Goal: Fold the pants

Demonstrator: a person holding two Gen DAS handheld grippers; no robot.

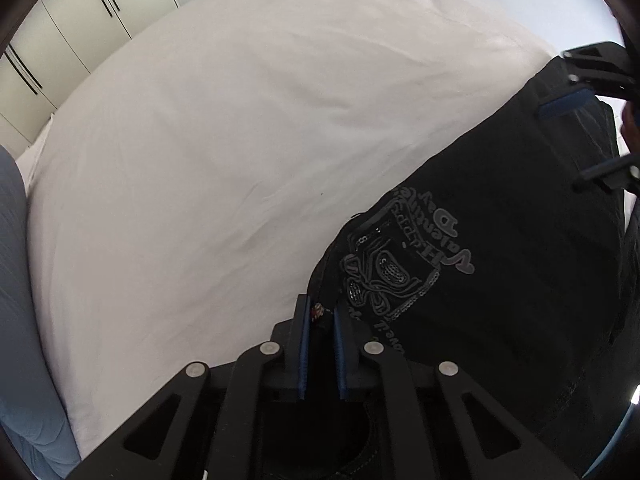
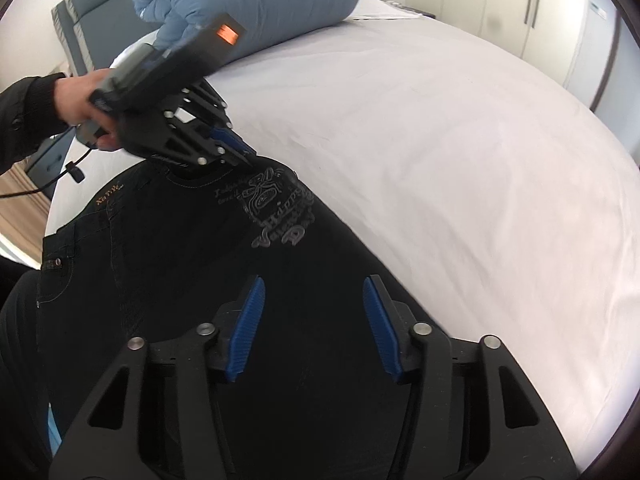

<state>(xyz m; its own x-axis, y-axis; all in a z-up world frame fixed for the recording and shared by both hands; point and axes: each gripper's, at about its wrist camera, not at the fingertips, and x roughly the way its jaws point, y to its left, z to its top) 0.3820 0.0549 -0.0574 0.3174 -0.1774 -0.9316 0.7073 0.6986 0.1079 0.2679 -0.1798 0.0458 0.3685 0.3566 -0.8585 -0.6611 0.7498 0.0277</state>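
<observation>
Pants position: the black pants [image 2: 168, 264] lie flat on the white bed sheet [image 2: 460, 152], spread beneath both hand-held grippers.
Left hand-held gripper: the left hand-held gripper [image 1: 320, 316] points steeply down at the waist end of the pants; its blue pads stand nearly together and pinch the fabric edge just beside the printed emblem [image 1: 392, 268].
Right hand-held gripper: the right hand-held gripper [image 2: 314, 296] hangs over a leg section of the pants, further along the garment from the left one; its jaws stand about half apart, with dark fabric below them and nothing pressed between the pads.
Holding hand: a hand [image 2: 80, 100] in a dark sleeve carries the left hand-held gripper, seen from the right wrist view.
Hidden or cut off: the far ends of the pants run out of frame behind both gripper bodies; whether the right pads touch the cloth cannot be told. In the left wrist view only one blue pad and part of the frame of the right hand-held gripper show at the right edge.
Readable writing: the emblem reads roughly "Happy Valentine Day" in grey; smaller script beside it is illegible. A small gold mark near the waistband is too blurred to read.
Surroundings: a rolled blue duvet [image 2: 256, 4] lies beyond the left hand-held gripper; wardrobe doors [image 1: 80, 32] stand past the bed.
</observation>
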